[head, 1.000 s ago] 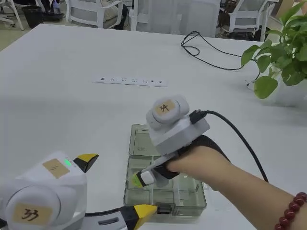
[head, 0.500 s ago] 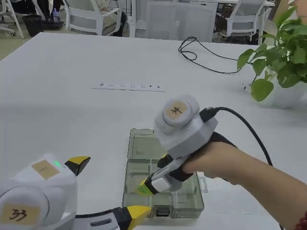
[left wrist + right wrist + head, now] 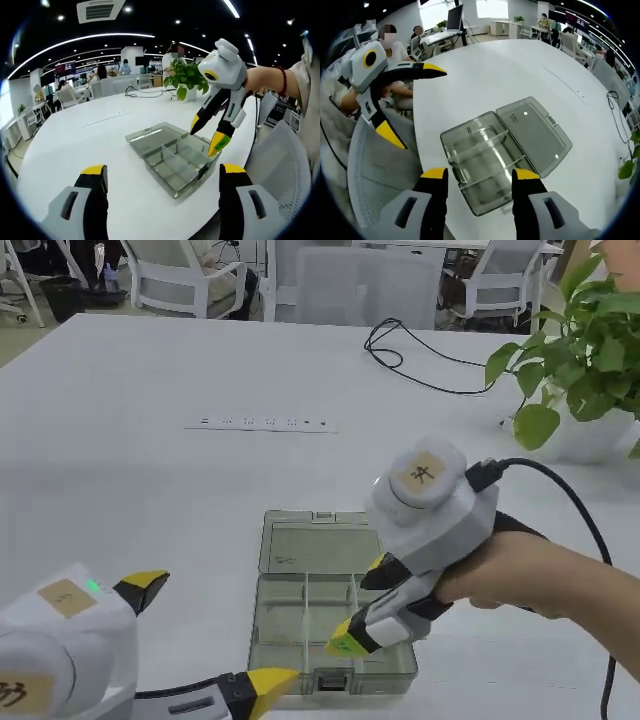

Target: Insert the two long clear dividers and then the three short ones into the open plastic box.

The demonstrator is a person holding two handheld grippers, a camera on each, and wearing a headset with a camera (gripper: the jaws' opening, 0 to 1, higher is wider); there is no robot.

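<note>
My right claw (image 3: pixel 362 606) is pulling back; a second ago its lower tip was dipping into the left half of the box (image 3: pixel 262 635); now it is hanging over the box's right front part, released, nothing between the jaws; the right gripper view is showing the same bare gap with the box below it. My left claw (image 3: pixel 207 633) is waiting near the box's front left, also released and carrying nothing. The box is lying open on the desk (image 3: pixel 150 470), lid (image 3: pixel 312 543) flat behind it; clear dividers (image 3: pixel 305 600) are standing inside, splitting it into compartments; I am not managing to count long against short. I am reading the retreat as a piece just seated; fitting is probably nearing its end, pending a check that every strip is sitting fully down.
</note>
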